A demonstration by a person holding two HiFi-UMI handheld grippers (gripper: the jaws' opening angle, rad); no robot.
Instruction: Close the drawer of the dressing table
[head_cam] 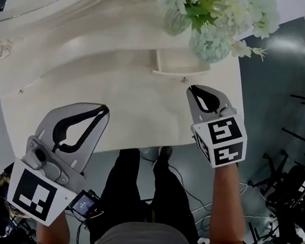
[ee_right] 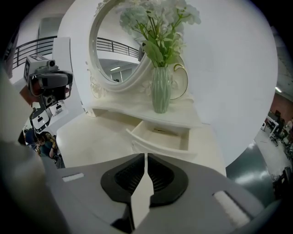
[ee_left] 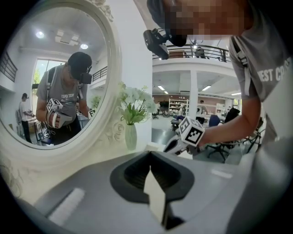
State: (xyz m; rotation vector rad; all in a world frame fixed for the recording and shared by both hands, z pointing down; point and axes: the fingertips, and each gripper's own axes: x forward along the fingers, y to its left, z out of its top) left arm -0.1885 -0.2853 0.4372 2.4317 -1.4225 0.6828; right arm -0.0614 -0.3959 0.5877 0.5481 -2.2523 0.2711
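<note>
Two claws at the worktop (head_cam: 91,74).
Both pinched narrow, empty: left claw (head_cam: 104,108), right claw (head_cam: 194,89); drawer (head_cam: 176,65) stands open.

One cream worktop (head_cam: 117,93). One drawer (head_cam: 176,64), standing open at 12 o'clock in the head view, with one small knob (head_cam: 183,80) on its front. One oval mirror (ee_right: 114,50), at about 10 o'clock. One ribbed green vase (ee_right: 160,93) holding one bunch of white flowers (ee_right: 160,20), at 1 o'clock. Two pairs of tongs: the left tongs (head_cam: 104,108) at 8 o'clock, the right tongs (head_cam: 195,88) at 3 o'clock. Two marker cubes: the left cube (head_cam: 32,194) and the right cube (head_cam: 224,140).
</note>
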